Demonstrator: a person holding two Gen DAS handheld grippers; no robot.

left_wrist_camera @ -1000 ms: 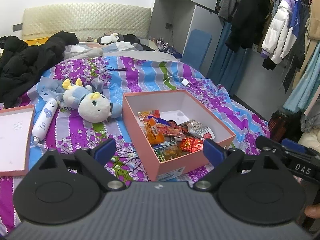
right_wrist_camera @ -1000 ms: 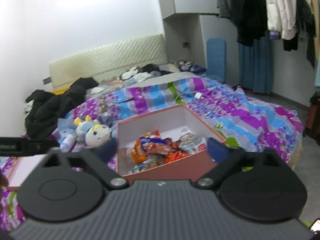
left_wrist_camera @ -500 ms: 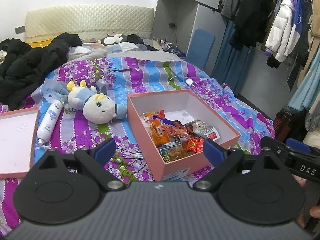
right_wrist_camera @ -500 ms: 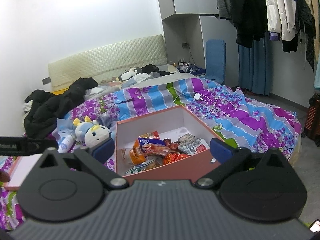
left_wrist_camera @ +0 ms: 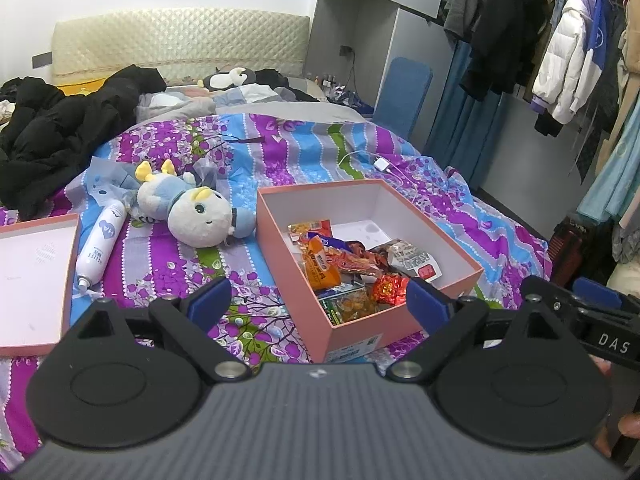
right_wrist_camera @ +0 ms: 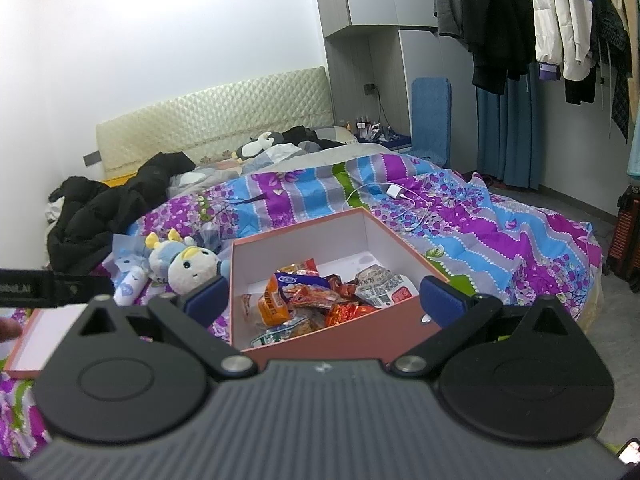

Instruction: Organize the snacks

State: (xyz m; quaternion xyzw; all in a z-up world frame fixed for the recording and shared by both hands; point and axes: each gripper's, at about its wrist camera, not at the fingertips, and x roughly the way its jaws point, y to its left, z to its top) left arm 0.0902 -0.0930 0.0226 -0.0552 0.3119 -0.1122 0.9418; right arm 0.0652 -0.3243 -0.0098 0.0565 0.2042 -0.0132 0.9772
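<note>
- Your left gripper [left_wrist_camera: 319,299] stands with its blue pads wide apart and nothing between them; it hovers short of the near corner of the pink box [left_wrist_camera: 280,236].
- Your right gripper [right_wrist_camera: 325,294] is likewise spread and empty, its pads flanking the box's near wall in its own view; contact with the box cannot be confirmed.
- The snacks [left_wrist_camera: 352,268] lie heaped in the near half of the box, which sits on the bedspread [left_wrist_camera: 256,160]. Packets overlap, so lower ones are hidden and no count is possible; their print is too small to read.
- From the right wrist, the box's near wall hides the front of the snack heap.
- The box lid [left_wrist_camera: 32,272] lies to the left, cut off by the frame edge.
- A plush doll [left_wrist_camera: 192,212] lies just left of the box, a white bottle [left_wrist_camera: 100,244] beside it.
- The black clothing [left_wrist_camera: 60,128] farther back is partly out of frame.
</note>
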